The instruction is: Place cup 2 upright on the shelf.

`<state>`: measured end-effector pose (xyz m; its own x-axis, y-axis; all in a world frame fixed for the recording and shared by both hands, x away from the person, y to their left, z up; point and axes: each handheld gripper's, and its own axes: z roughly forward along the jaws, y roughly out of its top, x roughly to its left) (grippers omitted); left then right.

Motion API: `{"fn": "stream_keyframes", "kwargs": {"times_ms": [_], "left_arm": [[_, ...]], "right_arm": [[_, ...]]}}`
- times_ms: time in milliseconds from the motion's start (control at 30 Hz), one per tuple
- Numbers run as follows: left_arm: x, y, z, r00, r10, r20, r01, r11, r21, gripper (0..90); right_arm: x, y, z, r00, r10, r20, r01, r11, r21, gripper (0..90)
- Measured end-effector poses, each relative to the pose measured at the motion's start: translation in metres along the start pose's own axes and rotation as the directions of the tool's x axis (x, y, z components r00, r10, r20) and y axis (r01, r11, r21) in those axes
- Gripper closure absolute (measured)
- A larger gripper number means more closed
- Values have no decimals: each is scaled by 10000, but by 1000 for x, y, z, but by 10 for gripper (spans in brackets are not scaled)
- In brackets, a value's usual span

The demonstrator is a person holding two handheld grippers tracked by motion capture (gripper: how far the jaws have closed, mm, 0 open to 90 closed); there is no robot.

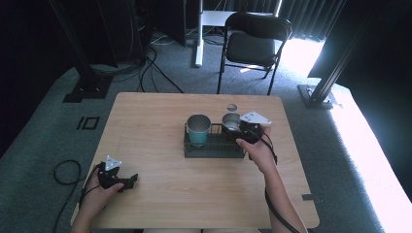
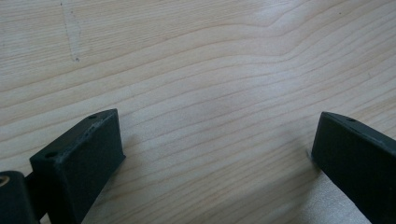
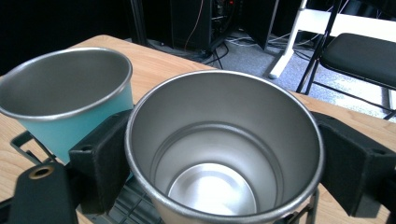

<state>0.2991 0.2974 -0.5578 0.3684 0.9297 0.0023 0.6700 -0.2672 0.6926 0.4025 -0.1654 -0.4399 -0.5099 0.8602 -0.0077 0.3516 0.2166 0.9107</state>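
A dark wire rack [image 1: 214, 148] stands in the middle of the wooden table [image 1: 160, 116]. At its left end a teal cup [image 1: 198, 130] with a steel inside stands upright. A bare steel cup [image 1: 231, 121] is at the rack's right end, and my right gripper [image 1: 235, 128] is shut on it. In the right gripper view the black jaws press both sides of the steel cup [image 3: 224, 154], with the teal cup [image 3: 65, 93] just to its left and the rack [image 3: 126, 200] below. My left gripper [image 1: 127, 181] rests low at the table's near left corner, open over bare wood [image 2: 215, 154].
A small round grey disc [image 1: 231, 107] lies on the table behind the rack. A black folding chair [image 1: 255, 41] and a white desk leg [image 1: 199, 34] stand beyond the far edge. A cable loop [image 1: 65, 172] lies on the floor to the left.
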Motion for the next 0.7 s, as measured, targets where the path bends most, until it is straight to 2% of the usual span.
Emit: {"fn": "stream_keyframes", "kwargs": {"times_ms": [433,700], "left_arm": [[0,0,0,10000,18,-2,-18,10000,2,26],[0,0,0,10000,14,-1,-14,10000,-1,26]], "right_arm": [[5,-13,16,9999,-126,-90,130,9989,454,129],[9,-18,22,9998,-198,-100,204,9983,553,129]]}}
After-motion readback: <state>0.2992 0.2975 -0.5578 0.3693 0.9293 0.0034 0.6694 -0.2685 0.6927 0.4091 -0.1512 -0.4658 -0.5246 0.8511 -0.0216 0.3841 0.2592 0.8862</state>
